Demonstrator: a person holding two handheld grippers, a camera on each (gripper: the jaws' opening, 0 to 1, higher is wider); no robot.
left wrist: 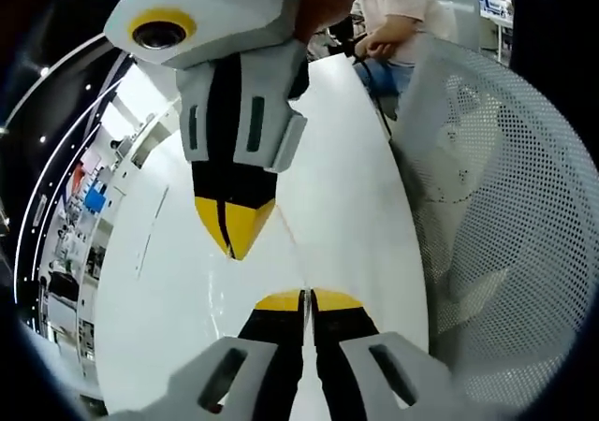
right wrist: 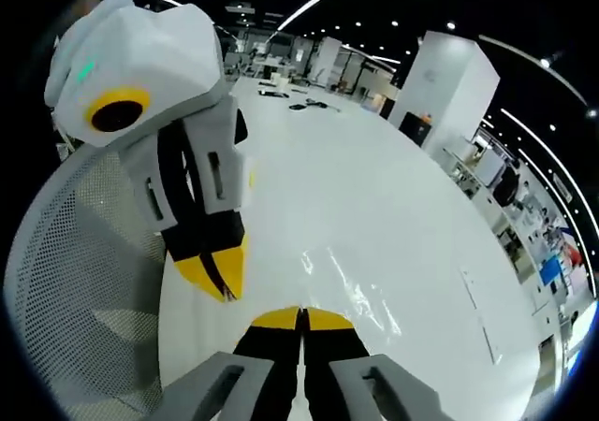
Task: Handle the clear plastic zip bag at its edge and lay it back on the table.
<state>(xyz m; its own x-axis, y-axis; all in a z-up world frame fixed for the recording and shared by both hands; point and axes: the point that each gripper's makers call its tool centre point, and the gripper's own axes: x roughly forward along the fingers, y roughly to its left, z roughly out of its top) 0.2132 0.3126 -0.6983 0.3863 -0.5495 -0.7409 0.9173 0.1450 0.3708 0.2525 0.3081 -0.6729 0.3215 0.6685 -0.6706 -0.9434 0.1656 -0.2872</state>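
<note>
— Where the left gripper view begins, what's at bottom centre?
— Left gripper (left wrist: 306, 299), jaws together; whether it pinches the bag, I cannot tell. Right gripper (left wrist: 234, 239) descends from upper left, over the white table (left wrist: 178, 281). Mesh chair (left wrist: 505, 206) right.

— Right gripper view?
— Right gripper (right wrist: 301, 318) closed at bottom; clear zip bag (right wrist: 351, 285) glinting beside its tips, centre frame. Left gripper (right wrist: 220, 273) shut, at left.

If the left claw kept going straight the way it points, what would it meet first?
Most likely the right claw, whose shut yellow tips sit just beyond the left claw, slightly off to one side. Past that lies the white table. Depth is unclear, so it might just miss.
</note>
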